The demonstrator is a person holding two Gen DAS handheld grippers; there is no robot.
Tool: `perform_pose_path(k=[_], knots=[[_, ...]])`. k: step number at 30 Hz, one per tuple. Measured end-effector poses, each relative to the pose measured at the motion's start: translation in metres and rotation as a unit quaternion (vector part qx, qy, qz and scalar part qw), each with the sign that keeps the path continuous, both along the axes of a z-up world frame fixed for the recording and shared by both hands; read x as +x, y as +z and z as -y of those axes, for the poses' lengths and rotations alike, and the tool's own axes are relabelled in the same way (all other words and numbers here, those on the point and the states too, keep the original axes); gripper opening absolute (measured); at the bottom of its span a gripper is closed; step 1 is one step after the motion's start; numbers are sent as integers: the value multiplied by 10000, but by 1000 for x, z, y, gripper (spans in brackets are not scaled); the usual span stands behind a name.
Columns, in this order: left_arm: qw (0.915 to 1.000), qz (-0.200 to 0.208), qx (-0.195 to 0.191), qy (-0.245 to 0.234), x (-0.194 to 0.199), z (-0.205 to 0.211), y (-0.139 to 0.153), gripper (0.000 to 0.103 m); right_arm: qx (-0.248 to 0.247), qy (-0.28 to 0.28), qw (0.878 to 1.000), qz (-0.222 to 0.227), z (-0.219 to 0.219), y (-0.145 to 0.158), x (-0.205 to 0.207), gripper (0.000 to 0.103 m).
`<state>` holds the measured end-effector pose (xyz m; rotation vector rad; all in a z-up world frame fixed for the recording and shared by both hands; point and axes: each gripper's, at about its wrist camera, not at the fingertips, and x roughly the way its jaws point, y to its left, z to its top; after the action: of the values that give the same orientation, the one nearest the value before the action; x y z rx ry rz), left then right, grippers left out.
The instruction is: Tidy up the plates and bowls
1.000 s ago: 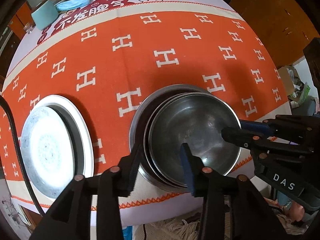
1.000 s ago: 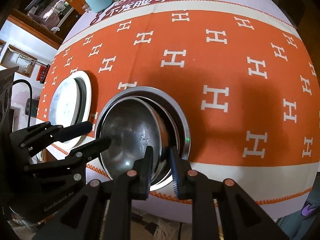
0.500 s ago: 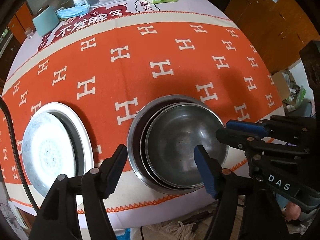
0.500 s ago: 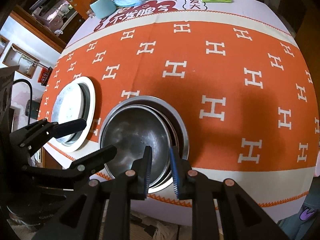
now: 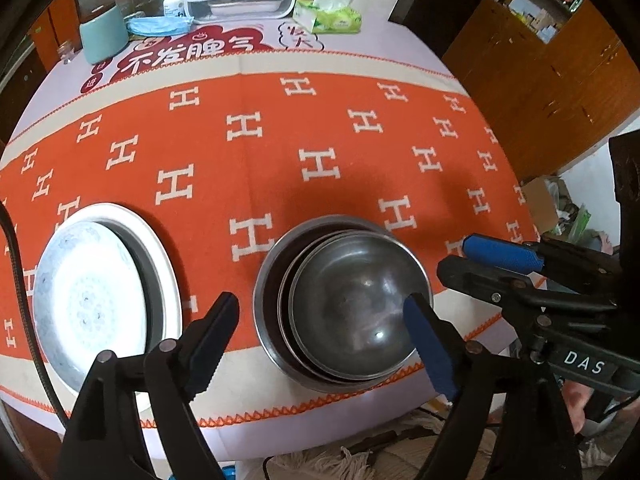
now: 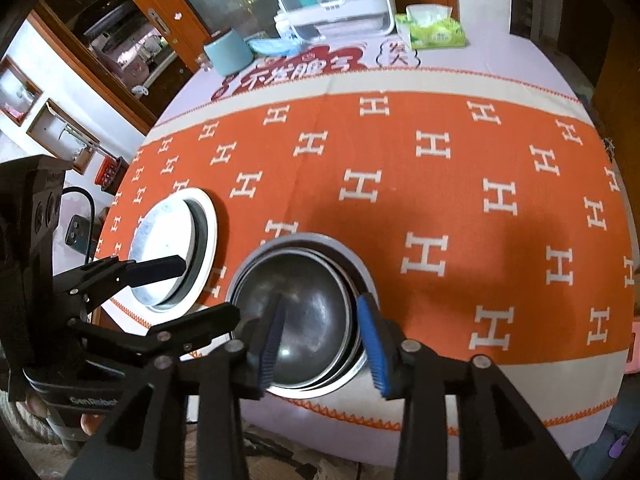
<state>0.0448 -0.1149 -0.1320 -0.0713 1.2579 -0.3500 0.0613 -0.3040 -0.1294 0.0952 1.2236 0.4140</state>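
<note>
Basically done: steel bowls (image 5: 352,308) nested, plates (image 5: 100,300) stacked; left gripper (image 5: 324,324) and right gripper (image 6: 324,336) just opened, jaws apart, both empty.

Tissue pack (image 5: 328,14), teal cup (image 5: 103,36), tablecloth (image 5: 280,152)

Left gripper (image 5: 320,328) jaws just opening, wide, above nested steel bowls (image 5: 352,312), touching nothing. White plates (image 5: 92,300) stacked left of it. Right gripper (image 5: 476,258) at right, parted.
</note>
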Motion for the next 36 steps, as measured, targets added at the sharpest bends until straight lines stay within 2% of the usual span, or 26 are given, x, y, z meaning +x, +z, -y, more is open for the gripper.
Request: perform_pose_path(k=[7,18,29,36], knots=[[9999,48,-89,46,3,-3,-1,84,21,19,9999,104,4,-1,-1,43],[9998,15,165,-145,5,-2,-25,84,-87,-53,9999,-137,15,-30,-2,43],[9981,-591,-134,127,15,-18,-61,84,-73,-117,9987,-499,18,-57,2,43],[9953,-897,-305,211,17,-23,-77,84,125,-163,9962,-843,18,-74,7,43]])
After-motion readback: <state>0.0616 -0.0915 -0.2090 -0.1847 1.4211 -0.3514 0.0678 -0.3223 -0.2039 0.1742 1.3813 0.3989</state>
